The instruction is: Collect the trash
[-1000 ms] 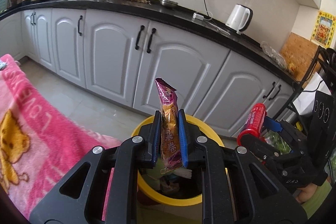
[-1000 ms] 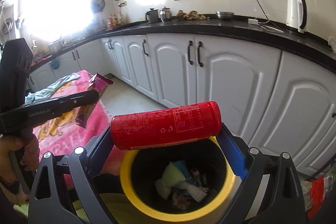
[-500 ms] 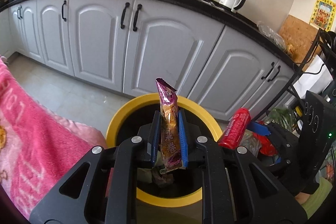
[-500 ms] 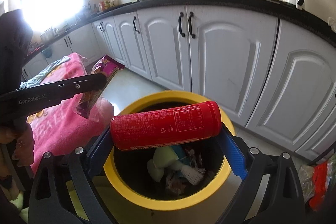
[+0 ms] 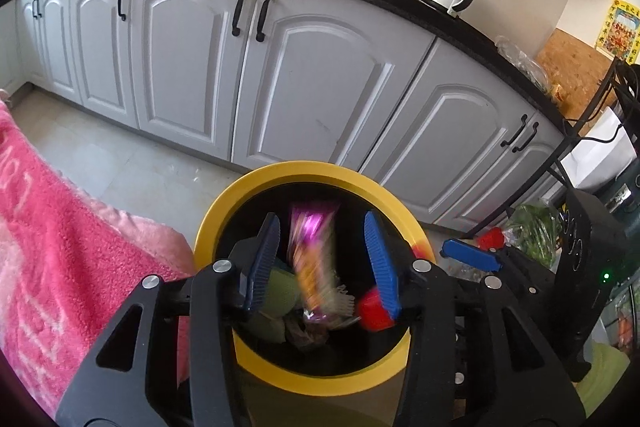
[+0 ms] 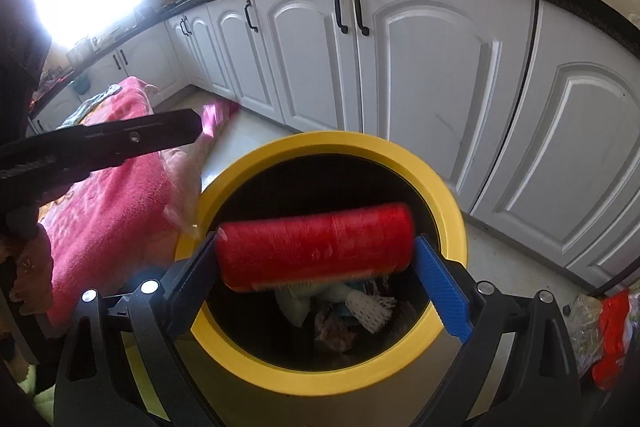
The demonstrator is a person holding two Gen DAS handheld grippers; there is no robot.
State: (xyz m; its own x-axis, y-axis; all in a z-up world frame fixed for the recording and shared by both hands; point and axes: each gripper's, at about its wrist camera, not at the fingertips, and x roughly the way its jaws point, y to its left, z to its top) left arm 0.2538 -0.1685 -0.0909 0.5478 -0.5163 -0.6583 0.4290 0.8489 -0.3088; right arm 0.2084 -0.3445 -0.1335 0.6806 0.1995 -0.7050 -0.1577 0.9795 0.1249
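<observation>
While the pink blanket [image 5: 60, 259] fills the left edge of the left wrist view, the left gripper [image 5: 322, 259] sits over the bin [image 5: 224, 211] with its jaws spread wide and nothing between the pads touching them. A wrapper [image 5: 314, 259], blurred, hangs loose in the gap, upright and apart from both blue pads, over the bin's black mouth. Below it lies rubbish, greenish and whitish. To the right, a red can end [image 5: 372, 311] shows inside the bin just by the right pad.

From the right wrist view, the blanket [image 6: 112, 195] lies at left, with the left gripper's dark body reaching across it and the blurred wrapper [image 6: 218, 117] at its tip, near the bin's left rim. The bin [image 6: 452, 211] with its yellow rim stands centre, before white cabinets [image 6: 432, 75]. The right gripper [image 6: 316, 259] is parted; the can [image 6: 316, 247], blurred, lies crosswise between the pads, and whether they touch it I cannot tell. White netting [image 6: 370, 309] lies in the bin beneath.
</observation>
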